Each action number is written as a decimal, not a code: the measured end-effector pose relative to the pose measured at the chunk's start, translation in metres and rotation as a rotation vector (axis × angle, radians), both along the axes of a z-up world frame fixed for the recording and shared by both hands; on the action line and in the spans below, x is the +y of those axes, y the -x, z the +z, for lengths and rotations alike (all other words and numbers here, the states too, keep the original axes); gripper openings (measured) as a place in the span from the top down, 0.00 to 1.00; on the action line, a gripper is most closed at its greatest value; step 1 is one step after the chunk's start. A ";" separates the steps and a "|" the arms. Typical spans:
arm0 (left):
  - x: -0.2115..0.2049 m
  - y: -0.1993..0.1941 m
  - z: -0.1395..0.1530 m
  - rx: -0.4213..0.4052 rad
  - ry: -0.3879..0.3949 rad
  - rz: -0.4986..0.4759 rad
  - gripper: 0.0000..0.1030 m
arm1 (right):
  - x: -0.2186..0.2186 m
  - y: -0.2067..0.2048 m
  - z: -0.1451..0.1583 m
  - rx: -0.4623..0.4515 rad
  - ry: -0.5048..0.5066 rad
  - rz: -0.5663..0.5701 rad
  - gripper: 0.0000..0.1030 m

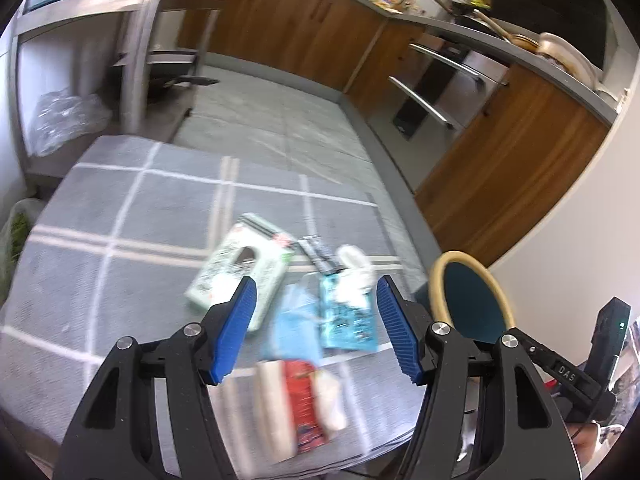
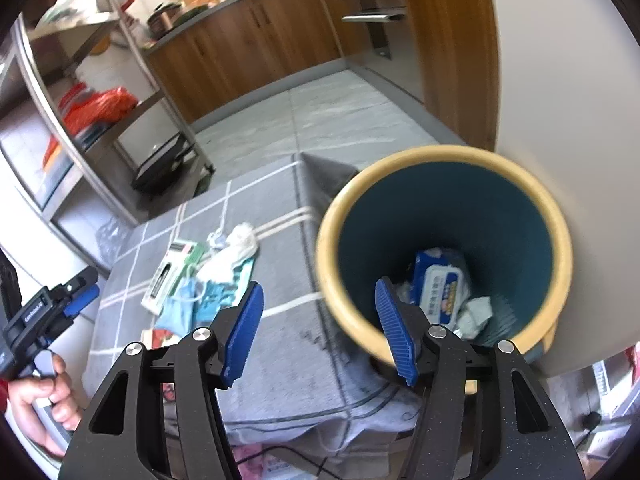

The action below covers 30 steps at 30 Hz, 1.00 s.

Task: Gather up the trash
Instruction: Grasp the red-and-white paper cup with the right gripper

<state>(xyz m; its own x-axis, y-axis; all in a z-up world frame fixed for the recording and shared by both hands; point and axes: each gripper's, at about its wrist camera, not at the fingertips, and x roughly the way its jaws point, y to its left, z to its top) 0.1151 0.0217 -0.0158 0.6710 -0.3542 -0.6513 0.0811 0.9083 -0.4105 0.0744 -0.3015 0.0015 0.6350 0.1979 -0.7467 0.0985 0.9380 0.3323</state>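
A pile of trash lies on a grey checked cloth: a white-green box, a blue face mask, a teal wrapper, crumpled white tissue and a red packet. My left gripper is open and empty just above the mask and wrapper. A teal bin with a yellow rim stands at the right. It holds a blue wipes pack and crumpled paper. My right gripper is open and empty at the bin's near rim. The pile also shows in the right wrist view.
The bin's rim shows right of the left gripper. The cloth-covered table ends near the bottom. A steel shelf rack stands at the left, wooden kitchen cabinets behind, and a white wall at the right.
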 end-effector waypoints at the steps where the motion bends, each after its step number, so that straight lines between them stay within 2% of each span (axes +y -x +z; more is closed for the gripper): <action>1: 0.009 0.003 -0.003 0.007 -0.003 0.015 0.40 | 0.006 0.000 -0.002 0.006 0.001 0.018 0.42; 10: 0.033 0.013 -0.025 0.055 -0.029 0.045 0.39 | 0.073 0.003 -0.023 0.067 -0.011 0.167 0.40; 18: 0.042 0.011 -0.040 0.094 -0.037 0.052 0.37 | 0.129 0.000 -0.051 0.138 -0.094 0.266 0.37; 24: 0.048 0.006 -0.046 0.110 -0.054 0.053 0.34 | 0.153 -0.009 -0.066 0.177 -0.159 0.307 0.33; 30: 0.042 -0.007 -0.047 0.118 -0.083 0.029 0.29 | 0.167 -0.018 -0.076 0.210 -0.175 0.329 0.31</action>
<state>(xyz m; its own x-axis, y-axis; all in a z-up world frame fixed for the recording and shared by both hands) 0.1226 0.0639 -0.0627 0.5975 -0.2773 -0.7524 0.0096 0.9407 -0.3390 0.0922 -0.1341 -0.0747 0.3548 0.4997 -0.7902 -0.1141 0.8620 0.4939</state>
